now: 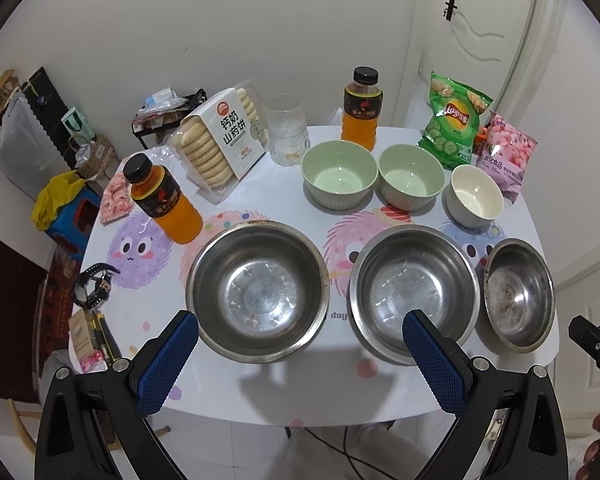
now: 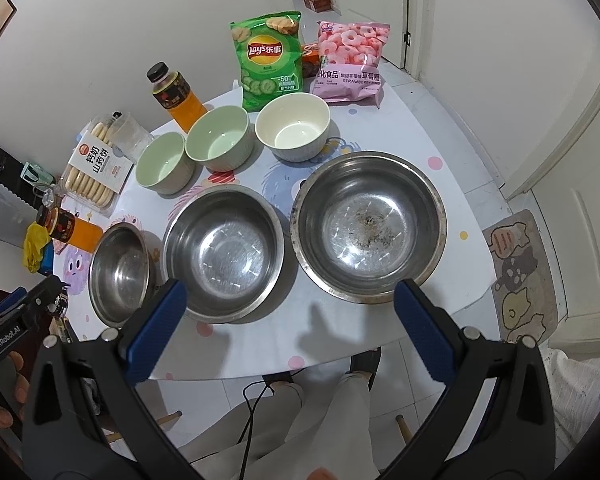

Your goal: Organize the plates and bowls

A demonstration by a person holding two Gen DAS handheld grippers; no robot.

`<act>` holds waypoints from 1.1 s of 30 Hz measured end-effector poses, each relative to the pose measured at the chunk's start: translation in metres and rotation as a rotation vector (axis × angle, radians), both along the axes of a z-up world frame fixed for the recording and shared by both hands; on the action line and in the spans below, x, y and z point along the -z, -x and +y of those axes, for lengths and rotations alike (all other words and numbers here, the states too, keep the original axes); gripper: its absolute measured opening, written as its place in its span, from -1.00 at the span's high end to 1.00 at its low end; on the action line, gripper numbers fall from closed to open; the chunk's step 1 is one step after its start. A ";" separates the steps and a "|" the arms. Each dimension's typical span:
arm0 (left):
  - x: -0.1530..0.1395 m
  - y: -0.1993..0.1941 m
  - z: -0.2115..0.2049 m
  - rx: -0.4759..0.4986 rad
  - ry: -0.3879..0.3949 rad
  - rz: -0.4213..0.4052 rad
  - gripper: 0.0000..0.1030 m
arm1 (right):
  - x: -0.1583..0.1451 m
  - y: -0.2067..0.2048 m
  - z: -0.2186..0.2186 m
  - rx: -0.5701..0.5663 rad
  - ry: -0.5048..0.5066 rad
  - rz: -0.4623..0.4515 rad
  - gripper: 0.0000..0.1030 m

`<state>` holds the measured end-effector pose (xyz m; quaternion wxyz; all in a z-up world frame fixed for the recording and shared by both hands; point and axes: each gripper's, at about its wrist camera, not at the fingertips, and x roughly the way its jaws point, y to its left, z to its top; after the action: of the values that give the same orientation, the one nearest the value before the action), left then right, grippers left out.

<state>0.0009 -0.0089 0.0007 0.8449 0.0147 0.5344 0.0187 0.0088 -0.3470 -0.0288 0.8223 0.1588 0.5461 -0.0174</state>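
Steel bowls: three of them stand in a row along the near edge of the table (image 1: 260, 392). The left steel bowl (image 1: 258, 290) and the middle steel bowl (image 1: 416, 292) sit apart; the right steel bowl (image 2: 368, 226), with dark specks on its bottom, stands just beside the middle one.
Ceramic bowls: a second row lies behind. Two green bowls (image 1: 339, 173) (image 1: 411, 177) stand close together, and a cream bowl (image 1: 475, 195) is just to their right.
Plates: we see none.
How they will handle: we judge the steel bowls light, stiff and slippery, likely to skid or ring when nudged. The ceramic ones look heavier and could chip if knocked together.
Where to take hold: we would pinch a rim, one pad inside and one outside the wall. The thin steel lips look easiest.
Stacking: the bowls' relative sizes are hard to judge through the fisheye, so we would check the fit first.
Left tongs (image 1: 300, 352): spread wide, holding nothing, hovering above the near edge before the left and middle steel bowls.
Right tongs (image 2: 288, 316): also spread wide and empty, before the middle and right steel bowls.
Around them: two orange drink bottles (image 1: 166, 200) (image 1: 361, 108), a biscuit box (image 1: 224, 140), a glass (image 1: 286, 130), a green crisp bag (image 2: 268, 60) and a pink snack bag (image 2: 350, 62) crowd the far side.
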 end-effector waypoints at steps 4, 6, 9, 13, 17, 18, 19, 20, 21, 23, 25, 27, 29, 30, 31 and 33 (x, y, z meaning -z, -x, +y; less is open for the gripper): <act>0.000 0.000 0.001 -0.009 0.003 0.000 -1.00 | 0.000 0.000 0.000 -0.001 0.000 0.005 -1.00; 0.000 -0.001 0.002 -0.011 0.006 0.004 -1.00 | 0.001 0.001 0.001 0.001 0.001 0.005 -1.00; 0.001 -0.001 0.002 -0.018 0.005 0.009 -1.00 | 0.001 0.001 0.001 0.001 0.000 0.005 -1.00; 0.002 -0.002 0.004 -0.026 0.008 0.012 -1.00 | 0.001 0.001 0.000 0.001 -0.001 0.007 -1.00; 0.003 -0.003 0.006 -0.032 0.015 0.019 -1.00 | 0.001 0.001 0.000 0.001 -0.001 0.009 -1.00; 0.004 -0.003 0.006 -0.031 0.015 0.018 -1.00 | 0.002 0.001 0.000 0.002 -0.001 0.010 -1.00; 0.004 -0.003 0.006 -0.031 0.014 0.018 -1.00 | 0.002 0.001 0.000 0.003 -0.002 0.012 -1.00; 0.004 -0.003 0.006 -0.031 0.014 0.018 -1.00 | 0.003 0.002 0.000 0.004 -0.002 0.013 -1.00; 0.004 -0.003 0.006 -0.031 0.014 0.019 -1.00 | 0.003 0.002 0.000 0.004 -0.003 0.014 -1.00; 0.006 -0.003 0.006 -0.033 0.015 0.023 -1.00 | 0.004 0.002 0.000 0.003 -0.004 0.016 -1.00; 0.007 -0.002 0.006 -0.036 0.016 0.027 -1.00 | 0.004 0.002 0.000 0.003 -0.006 0.017 -1.00; 0.008 -0.003 0.006 -0.037 0.017 0.028 -1.00 | 0.005 0.001 0.000 0.002 -0.008 0.021 -1.00; 0.008 -0.002 0.007 -0.036 0.016 0.028 -1.00 | 0.005 0.000 0.000 0.003 -0.011 0.023 -1.00; 0.008 -0.002 0.007 -0.036 0.016 0.028 -1.00 | 0.005 0.000 0.000 0.003 -0.012 0.024 -1.00; 0.008 -0.002 0.007 -0.037 0.016 0.028 -1.00 | 0.006 -0.001 0.000 0.003 -0.014 0.025 -1.00; 0.008 -0.002 0.007 -0.037 0.018 0.028 -1.00 | 0.006 -0.001 0.000 0.004 -0.017 0.027 -1.00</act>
<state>0.0033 -0.0016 -0.0077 0.8370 -0.0023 0.5464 0.0294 0.0098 -0.3467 -0.0347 0.8135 0.1666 0.5569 -0.0168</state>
